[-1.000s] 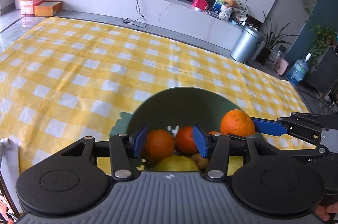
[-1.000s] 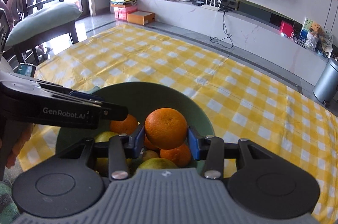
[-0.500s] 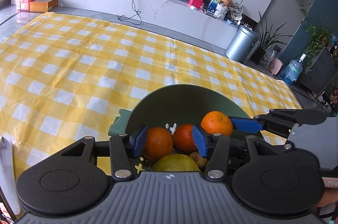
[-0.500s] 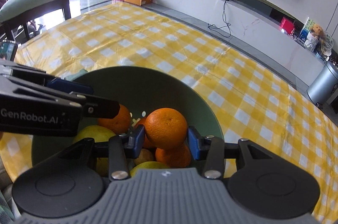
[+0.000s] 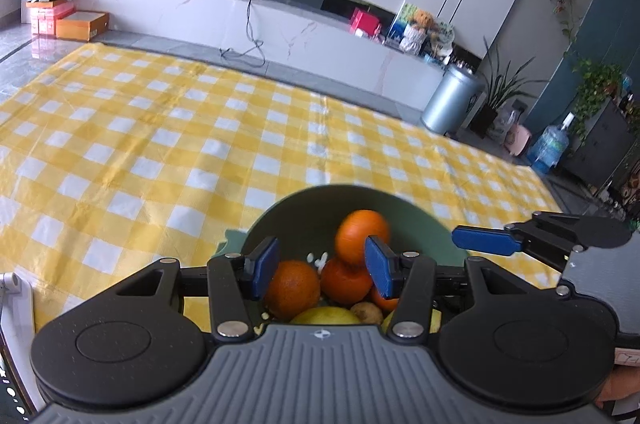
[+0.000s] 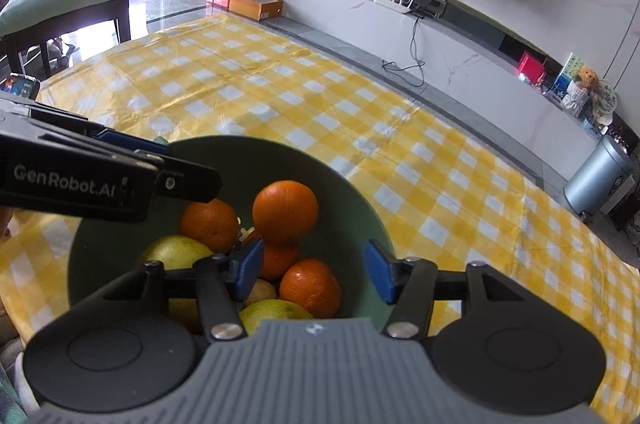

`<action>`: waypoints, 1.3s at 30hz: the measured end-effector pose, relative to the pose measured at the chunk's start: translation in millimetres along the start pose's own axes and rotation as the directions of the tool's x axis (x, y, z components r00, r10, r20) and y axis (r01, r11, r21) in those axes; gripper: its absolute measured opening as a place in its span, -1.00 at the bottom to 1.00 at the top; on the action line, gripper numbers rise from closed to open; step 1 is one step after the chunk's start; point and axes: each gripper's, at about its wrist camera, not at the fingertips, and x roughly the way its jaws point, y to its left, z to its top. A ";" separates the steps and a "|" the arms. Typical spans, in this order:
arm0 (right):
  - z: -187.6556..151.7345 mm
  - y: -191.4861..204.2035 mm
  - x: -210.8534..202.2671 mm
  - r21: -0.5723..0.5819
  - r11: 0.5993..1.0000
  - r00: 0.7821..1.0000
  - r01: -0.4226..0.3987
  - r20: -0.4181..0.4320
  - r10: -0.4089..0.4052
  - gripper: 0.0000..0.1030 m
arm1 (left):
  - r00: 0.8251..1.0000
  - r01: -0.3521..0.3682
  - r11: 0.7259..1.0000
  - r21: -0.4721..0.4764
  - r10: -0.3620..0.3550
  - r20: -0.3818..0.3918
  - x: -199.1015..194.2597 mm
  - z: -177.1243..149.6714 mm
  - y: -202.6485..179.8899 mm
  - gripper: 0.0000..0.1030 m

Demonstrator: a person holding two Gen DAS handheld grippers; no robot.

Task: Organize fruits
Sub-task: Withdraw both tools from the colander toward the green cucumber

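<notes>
Resting atop the bowl's (image 6: 372,220) pile, orange (image 6: 285,211) beyond the right gripper's (image 6: 312,274) opening jaws (nothing gripped).

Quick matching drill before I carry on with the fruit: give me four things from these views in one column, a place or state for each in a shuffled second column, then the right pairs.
Things:
1. top orange
2. right gripper
3. green bowl
4. bin

Places or states:
A. on the floor beyond the yellow checked cloth
B. jaws opening, nothing between the pads
C. resting on the other oranges, free of any gripper
D. on the cloth, holding oranges and yellow-green fruit

Pairs: 1-C, 2-B, 3-D, 4-A
</notes>
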 end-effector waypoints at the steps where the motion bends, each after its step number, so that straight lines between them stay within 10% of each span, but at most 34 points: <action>1: -0.7 -0.9 -6.1 0.003 1.000 1.000 0.006 0.012 -0.006 0.09 | 1.000 0.006 1.000 0.003 -0.006 0.010 -2.5 0.3 -2.3 0.14; 20: -97.1 -47.7 -135.7 0.253 0.955 0.977 0.155 0.108 -0.187 0.23 | 0.982 0.146 0.956 0.255 -0.172 0.083 -51.1 -21.4 -101.5 0.14; 39: -182.8 -77.7 -129.5 0.398 0.905 0.988 0.148 -0.095 -0.120 0.24 | 0.924 0.360 0.884 0.299 -0.292 -0.247 -22.9 -99.1 -155.9 0.14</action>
